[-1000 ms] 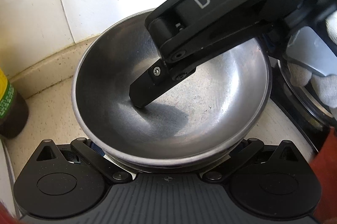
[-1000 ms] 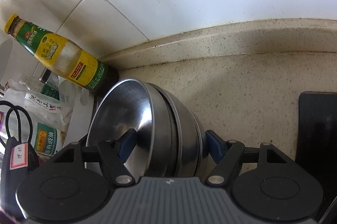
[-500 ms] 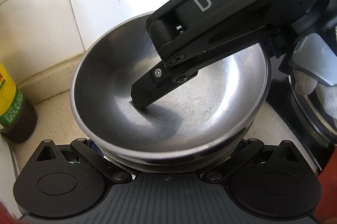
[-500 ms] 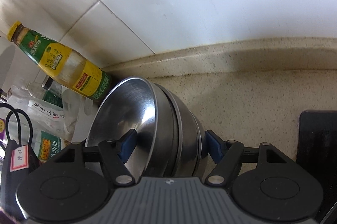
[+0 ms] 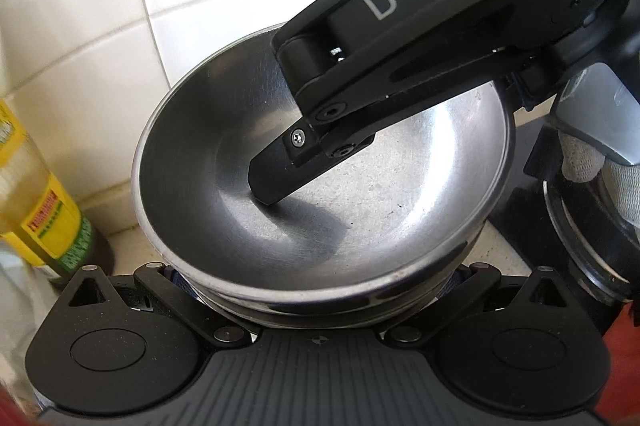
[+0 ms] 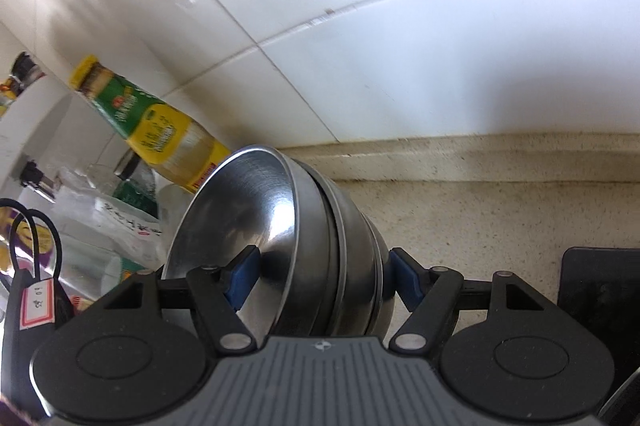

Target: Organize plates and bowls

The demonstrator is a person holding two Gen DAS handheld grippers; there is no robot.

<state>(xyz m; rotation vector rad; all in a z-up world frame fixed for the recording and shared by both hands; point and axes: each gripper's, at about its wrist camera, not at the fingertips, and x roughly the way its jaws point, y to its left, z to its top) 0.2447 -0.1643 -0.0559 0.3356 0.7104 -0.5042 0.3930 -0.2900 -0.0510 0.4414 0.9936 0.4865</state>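
Observation:
A stack of nested steel bowls (image 5: 280, 218) fills the left wrist view, and shows tilted on edge in the right wrist view (image 6: 312, 238). My right gripper (image 6: 320, 276) is shut on the stack's wall, one blue pad (image 6: 240, 278) inside the top bowl, the other outside. Its black finger (image 5: 280, 174) reaches into the bowl in the left wrist view. My left gripper sits under the stack's near rim; its fingertips are hidden by the bowls. The stack is held above the speckled counter (image 6: 480, 218).
A yellow-and-green labelled sauce bottle (image 6: 160, 130) stands at the tiled wall to the left, also in the left wrist view (image 5: 44, 210). Bags, jars and black scissors (image 6: 36, 266) lie far left. A black stove top (image 6: 600, 290) is at right.
The bowl stack has risen with both grippers. The counter and sauce bottle have dropped lower in both views, and more wall tile shows.

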